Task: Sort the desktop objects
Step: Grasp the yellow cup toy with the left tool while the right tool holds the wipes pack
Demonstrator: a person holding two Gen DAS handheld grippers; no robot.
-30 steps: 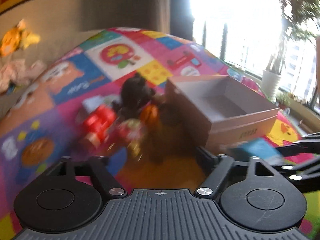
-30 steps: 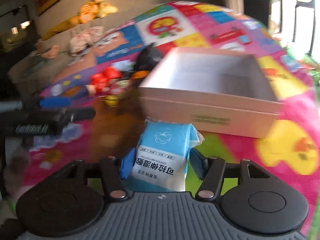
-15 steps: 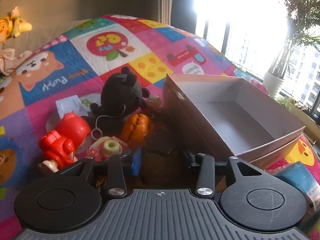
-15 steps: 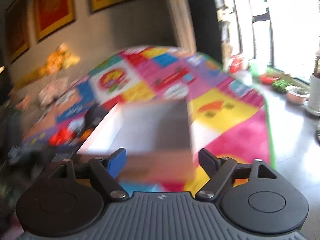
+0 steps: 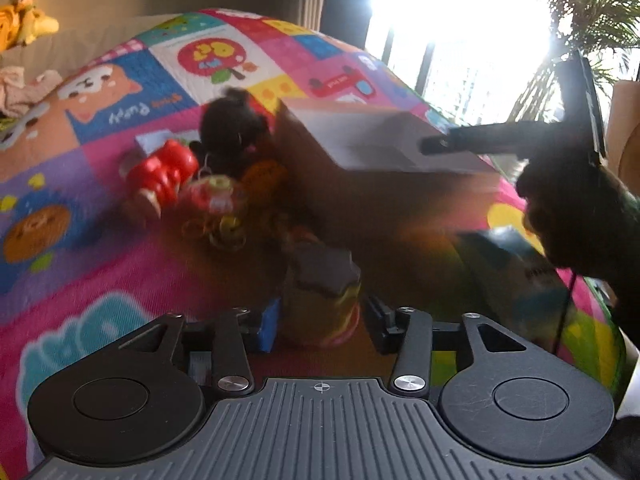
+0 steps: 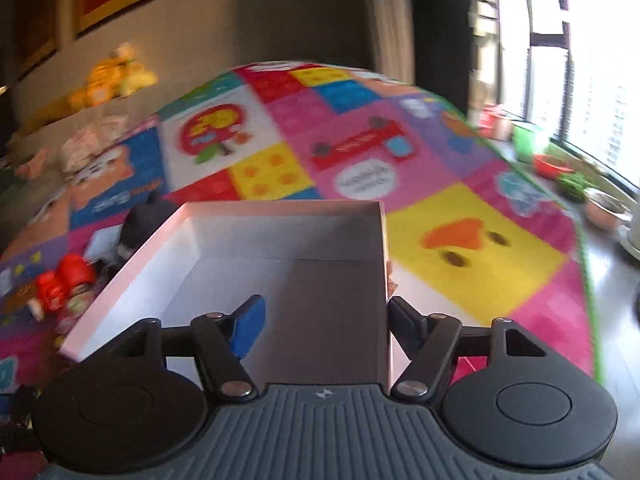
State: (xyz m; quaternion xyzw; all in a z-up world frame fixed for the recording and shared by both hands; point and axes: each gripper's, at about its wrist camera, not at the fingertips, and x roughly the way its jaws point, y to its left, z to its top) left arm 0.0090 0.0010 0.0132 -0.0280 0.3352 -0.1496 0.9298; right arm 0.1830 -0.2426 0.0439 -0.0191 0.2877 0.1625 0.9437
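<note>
My left gripper (image 5: 320,320) is shut on a small jar with a dark lid (image 5: 322,292), held low over the mat. Beyond it lies a pile of toys: a red figure (image 5: 160,178), a black plush (image 5: 232,132), an orange toy (image 5: 264,176) and a tape roll (image 5: 214,194). A blue tissue pack (image 5: 516,256) lies on the mat at the right, below the right gripper's dark body. My right gripper (image 6: 324,320) is open and empty, above the near end of the open pink box (image 6: 192,240), which also shows in the left wrist view (image 5: 360,136).
A colourful patchwork play mat (image 6: 472,248) covers the floor. Plush toys and clothes (image 6: 112,80) lie along the wall behind. Pots and a plant (image 5: 584,20) stand by the bright window at the right. The mat's green edge (image 6: 588,280) runs along bare floor.
The right gripper let go of the blue tissue pack, opened and rose over the box. The left gripper closed on the jar and drew back from the toy pile.
</note>
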